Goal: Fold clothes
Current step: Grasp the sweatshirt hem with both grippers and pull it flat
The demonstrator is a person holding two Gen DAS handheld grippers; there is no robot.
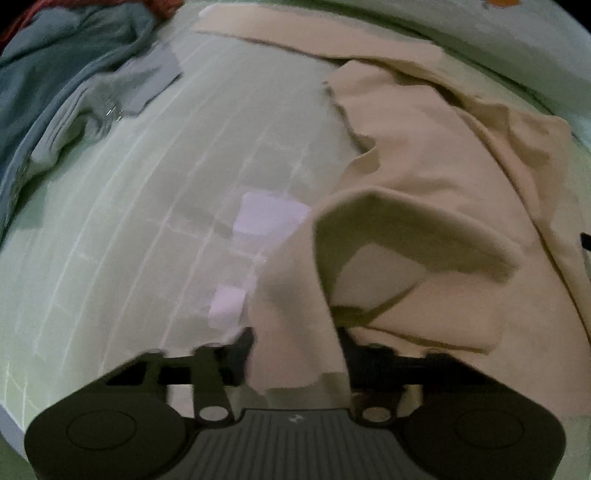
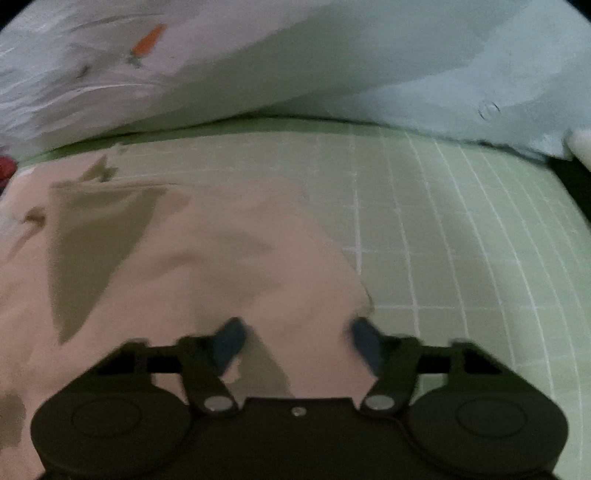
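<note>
A beige garment (image 1: 443,166) lies rumpled on the right half of a green gridded mat (image 1: 147,221). One folded flap of it rises toward the camera and runs down between the fingers of my left gripper (image 1: 295,343), which is shut on that flap. In the right wrist view the same beige garment (image 2: 203,258) spreads flat over the left of the mat (image 2: 443,240). My right gripper (image 2: 297,339) hangs over the garment's right edge with its blue pads (image 2: 229,343) apart. Cloth lies between them but is not pinched.
Blue-grey clothes (image 1: 74,74) are heaped at the mat's far left, with a bit of red cloth (image 1: 162,7) behind. White bedding with an orange print (image 2: 147,40) and a pale blue cover (image 2: 461,74) border the far side. Lilac patches (image 1: 266,218) mark the mat.
</note>
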